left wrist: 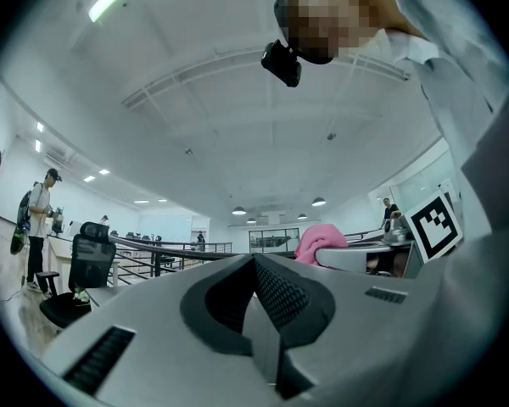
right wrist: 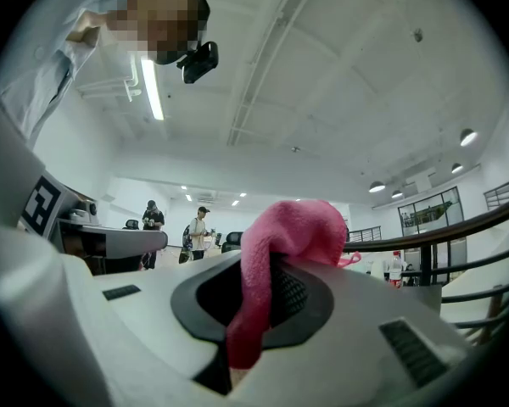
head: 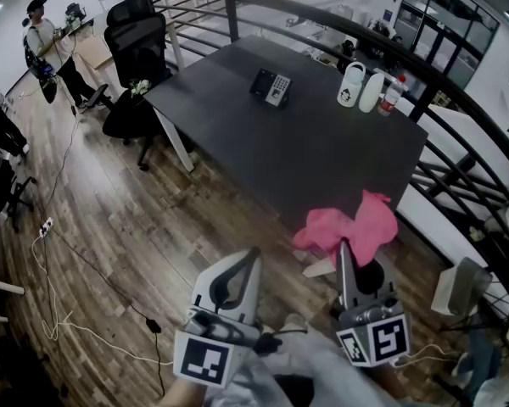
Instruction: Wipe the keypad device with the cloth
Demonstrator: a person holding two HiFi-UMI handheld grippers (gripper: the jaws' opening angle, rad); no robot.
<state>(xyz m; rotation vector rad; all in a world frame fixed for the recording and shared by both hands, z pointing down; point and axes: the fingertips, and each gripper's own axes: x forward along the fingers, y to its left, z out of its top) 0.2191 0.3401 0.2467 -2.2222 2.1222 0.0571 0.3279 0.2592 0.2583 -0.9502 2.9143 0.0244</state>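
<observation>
The keypad device (head: 271, 86), a small black unit with a grey key panel, stands on the far part of the dark table (head: 322, 168). My right gripper (head: 343, 246) is shut on a pink cloth (head: 356, 225), which bunches above its tips over the table's near edge. In the right gripper view the cloth (right wrist: 284, 244) hangs down between the closed jaws. My left gripper (head: 254, 251) is shut with nothing in it, held beside the right one above the wooden floor. In the left gripper view the cloth (left wrist: 321, 242) shows to the right. Both grippers are well short of the device.
A white jug (head: 352, 85), a white bottle (head: 371, 91) and a red-capped bottle (head: 391, 96) stand at the table's far right. A black office chair (head: 136, 49) is at the table's left end. A dark railing (head: 458, 108) curves behind. Cables (head: 59, 253) lie on the floor; a person (head: 42, 41) stands far left.
</observation>
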